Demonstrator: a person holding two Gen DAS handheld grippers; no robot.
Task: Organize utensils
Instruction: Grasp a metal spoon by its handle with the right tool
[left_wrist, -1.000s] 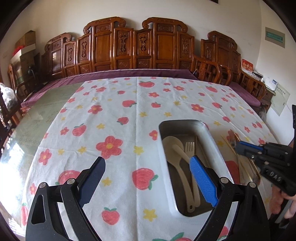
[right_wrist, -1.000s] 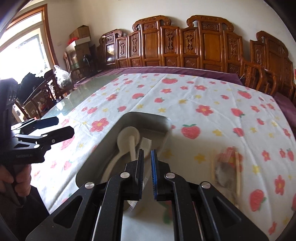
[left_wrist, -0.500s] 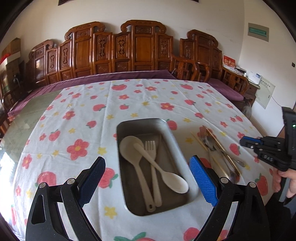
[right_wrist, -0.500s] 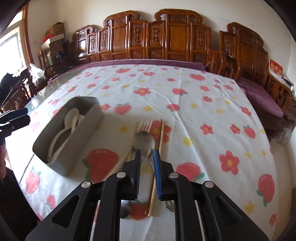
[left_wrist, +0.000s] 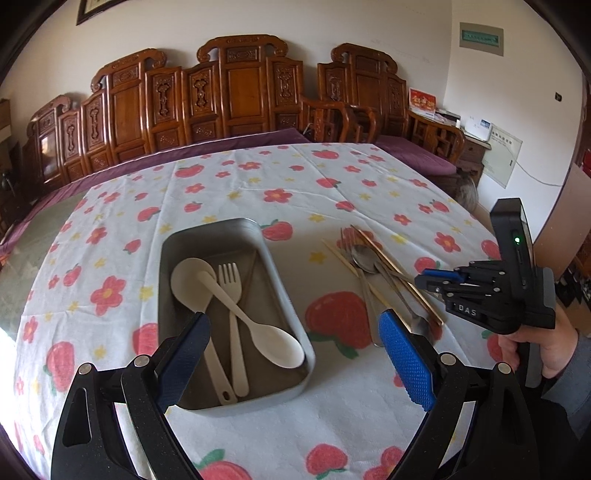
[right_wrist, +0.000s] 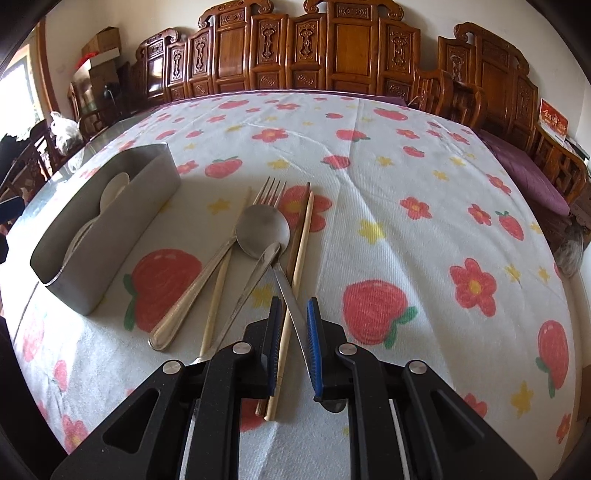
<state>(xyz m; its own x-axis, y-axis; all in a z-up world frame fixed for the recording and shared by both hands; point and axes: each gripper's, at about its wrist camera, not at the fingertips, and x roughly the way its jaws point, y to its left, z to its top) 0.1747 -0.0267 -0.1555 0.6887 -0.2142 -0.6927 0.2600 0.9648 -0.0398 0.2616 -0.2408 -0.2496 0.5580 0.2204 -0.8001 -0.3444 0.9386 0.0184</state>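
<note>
A metal tray (left_wrist: 280, 273) (right_wrist: 110, 225) lies on the strawberry tablecloth and holds two cream plastic spoons (left_wrist: 258, 328) and a cream fork (left_wrist: 231, 284). To its right lies a pile of metal utensils: a spoon (right_wrist: 262, 230), a fork (right_wrist: 271, 192), another long-handled piece (right_wrist: 192, 295) and chopsticks (right_wrist: 301, 243), also in the left wrist view (left_wrist: 376, 266). My left gripper (left_wrist: 291, 358) is open and empty over the tray's near end. My right gripper (right_wrist: 293, 343) (left_wrist: 436, 278) is slightly open, its jaws on either side of the utensil handles, low over the pile.
The tablecloth (right_wrist: 369, 177) covers most of a glass-topped table (left_wrist: 22, 266). Carved wooden chairs (left_wrist: 240, 92) line the far side. Boxes and a bag (right_wrist: 66, 129) stand at the far left. A side table with papers (left_wrist: 465, 125) is at the right wall.
My right gripper has moved from over the tray to the metal utensil pile, lowered, and opened slightly around the handles. My left gripper's view has swung right onto the tray.
</note>
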